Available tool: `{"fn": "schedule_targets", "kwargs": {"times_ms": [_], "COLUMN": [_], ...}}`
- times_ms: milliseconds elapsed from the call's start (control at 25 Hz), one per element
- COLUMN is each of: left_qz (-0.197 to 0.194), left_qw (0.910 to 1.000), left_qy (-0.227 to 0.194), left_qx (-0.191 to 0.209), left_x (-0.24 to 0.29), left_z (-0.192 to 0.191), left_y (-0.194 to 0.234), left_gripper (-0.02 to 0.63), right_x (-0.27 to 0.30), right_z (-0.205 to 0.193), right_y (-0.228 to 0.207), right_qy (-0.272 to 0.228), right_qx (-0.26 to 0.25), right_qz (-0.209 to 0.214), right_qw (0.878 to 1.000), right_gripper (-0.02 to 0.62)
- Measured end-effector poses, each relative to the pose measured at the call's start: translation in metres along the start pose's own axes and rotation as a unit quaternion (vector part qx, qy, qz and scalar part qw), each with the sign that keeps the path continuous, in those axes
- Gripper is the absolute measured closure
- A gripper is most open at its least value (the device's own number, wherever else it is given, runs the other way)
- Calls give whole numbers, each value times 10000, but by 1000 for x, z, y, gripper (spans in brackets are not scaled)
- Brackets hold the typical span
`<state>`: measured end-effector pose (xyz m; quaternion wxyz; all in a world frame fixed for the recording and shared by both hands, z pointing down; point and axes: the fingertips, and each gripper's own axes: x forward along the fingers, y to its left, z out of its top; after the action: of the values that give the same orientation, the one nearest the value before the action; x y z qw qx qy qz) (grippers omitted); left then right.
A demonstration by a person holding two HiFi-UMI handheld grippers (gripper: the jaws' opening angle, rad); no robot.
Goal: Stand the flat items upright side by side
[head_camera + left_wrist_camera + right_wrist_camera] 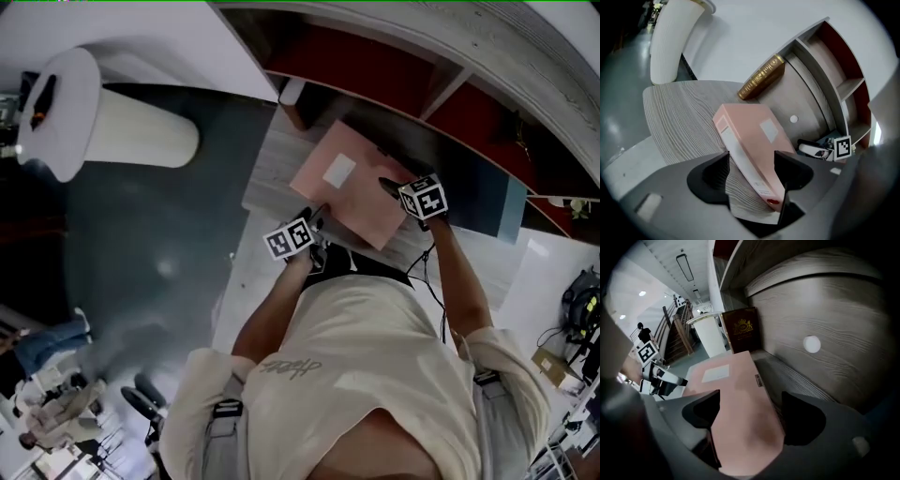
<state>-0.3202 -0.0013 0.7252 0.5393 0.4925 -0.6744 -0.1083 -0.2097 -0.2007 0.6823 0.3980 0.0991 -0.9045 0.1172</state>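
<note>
A flat pink box with a white label lies on the wooden table. My left gripper is at its near left corner. In the left gripper view that corner sits aslant between the jaws, and both fingers of my left gripper rest against it. My right gripper is at the box's far right side. In the right gripper view the pink box spreads under and past the wide-open jaws of my right gripper. A brown book with gold print stands against the back panel.
A curved wooden back panel with a white round dot rises behind the table, and shelf compartments with red insides sit beyond it. A white round pedestal stands on the floor to the left. The table's front edge is close under my left gripper.
</note>
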Motion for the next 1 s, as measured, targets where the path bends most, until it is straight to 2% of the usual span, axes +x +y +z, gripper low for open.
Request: {"fn": "schedule_targets", "kwargs": {"times_ms": [120,280,440,600,680,1000], "left_qz": [9,56,18,44,62,-236], "left_qw": [9998,9993,9996,9999,9996,9973], "left_qy": [26,75,136,165,235,575], "left_qx": [-199,-362,-248,-15,169,380], "left_x": [4,11,16,15,16,9], "left_z": [-2,-6,-4,3,7,22], "left_y": [-1,-1,-6,-10,-8,10], "left_gripper": [287,287,287,274,273,282], "right_x": [23,47,53,51,47,37], "right_z": [13,15,13,-3,-7,-38], "right_y": [-3,-7,-8,11,17,43], "right_qy": [19,57,140,618,745,1040], "right_qx": [-194,-22,72,46,155,672], "right_qz": [159,461,820,1417,1560,1190], "right_qw": [9997,9989,9965,9880,9848,9851], "right_gripper": [179,183,174,202,213,210]}}
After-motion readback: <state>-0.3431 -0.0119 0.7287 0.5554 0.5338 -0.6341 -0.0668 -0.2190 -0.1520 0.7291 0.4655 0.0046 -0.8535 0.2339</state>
